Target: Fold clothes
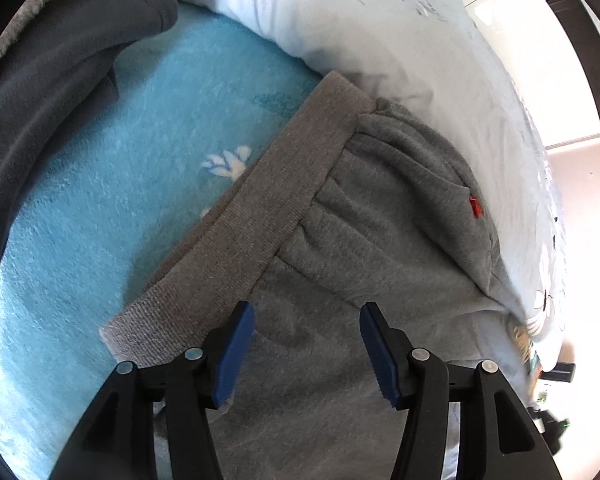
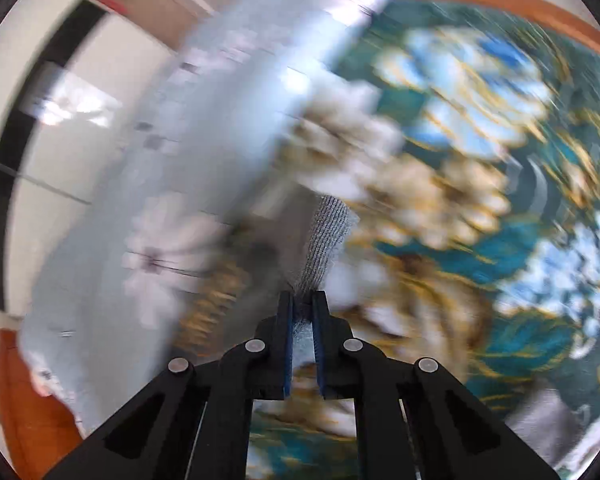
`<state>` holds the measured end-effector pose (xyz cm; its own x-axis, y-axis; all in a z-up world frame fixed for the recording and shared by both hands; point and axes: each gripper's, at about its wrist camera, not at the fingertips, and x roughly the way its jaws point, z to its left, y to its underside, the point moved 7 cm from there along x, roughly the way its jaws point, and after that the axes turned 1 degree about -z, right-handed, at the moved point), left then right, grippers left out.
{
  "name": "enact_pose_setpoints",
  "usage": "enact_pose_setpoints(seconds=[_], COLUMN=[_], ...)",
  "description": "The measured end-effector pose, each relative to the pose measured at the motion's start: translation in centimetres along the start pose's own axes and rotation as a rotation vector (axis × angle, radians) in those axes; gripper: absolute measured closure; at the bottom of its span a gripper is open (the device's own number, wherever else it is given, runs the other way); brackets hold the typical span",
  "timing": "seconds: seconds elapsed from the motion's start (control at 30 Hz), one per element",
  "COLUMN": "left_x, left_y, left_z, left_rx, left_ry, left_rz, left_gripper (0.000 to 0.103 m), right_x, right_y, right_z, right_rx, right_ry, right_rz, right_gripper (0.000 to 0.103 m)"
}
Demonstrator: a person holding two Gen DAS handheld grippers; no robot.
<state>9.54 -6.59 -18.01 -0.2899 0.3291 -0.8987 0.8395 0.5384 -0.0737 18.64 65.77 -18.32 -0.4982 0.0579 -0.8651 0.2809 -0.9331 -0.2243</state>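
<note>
Grey fleece sweatpants (image 1: 364,216) with a ribbed waistband lie mid-frame on a blue fluffy blanket (image 1: 112,184) under the wide left gripper (image 1: 306,320) (nothing pinched); the right gripper (image 2: 303,300) clamps grey ribbed cloth (image 2: 324,240).

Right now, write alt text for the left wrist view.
Open left gripper hovers over grey sweatpants, whose ribbed waistband lies on a light blue blanket. A white duvet lies beyond, and a dark grey garment at upper left.

Left tool (image 1: 307,314) hangs open over grey sweatpants (image 1: 364,240), ribbed waistband (image 1: 268,200) running toward one o'clock, blue blanket (image 1: 132,152) at ten.
</note>
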Motion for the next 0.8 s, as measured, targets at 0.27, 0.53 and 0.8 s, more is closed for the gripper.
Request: enact_pose_setpoints(seconds=[0.27,0.53,0.8], left_x=[0.6,1.8,4.3], left_y=[-0.3,-3.6,-4.6], left_z=[-1.7,-4.6,-6.1], left_rx=[0.067,0.072,-0.016], left_ry=[-0.050,-0.042,0.074], left_rz=[0.001,-0.025,0.038], left_gripper=[0.044,0.044,0.044], right_x=[0.4,0.8,1.1], right_y=[-1.5,-1.8,-1.6], right_z=[-2.4,-4.0,-3.6], right_rx=[0.039,0.058,-0.017], right_ry=[0.012,0.048,0.072], right_rz=[0.005,-0.007,0.005], right_gripper=[0.094,0.094,0.094])
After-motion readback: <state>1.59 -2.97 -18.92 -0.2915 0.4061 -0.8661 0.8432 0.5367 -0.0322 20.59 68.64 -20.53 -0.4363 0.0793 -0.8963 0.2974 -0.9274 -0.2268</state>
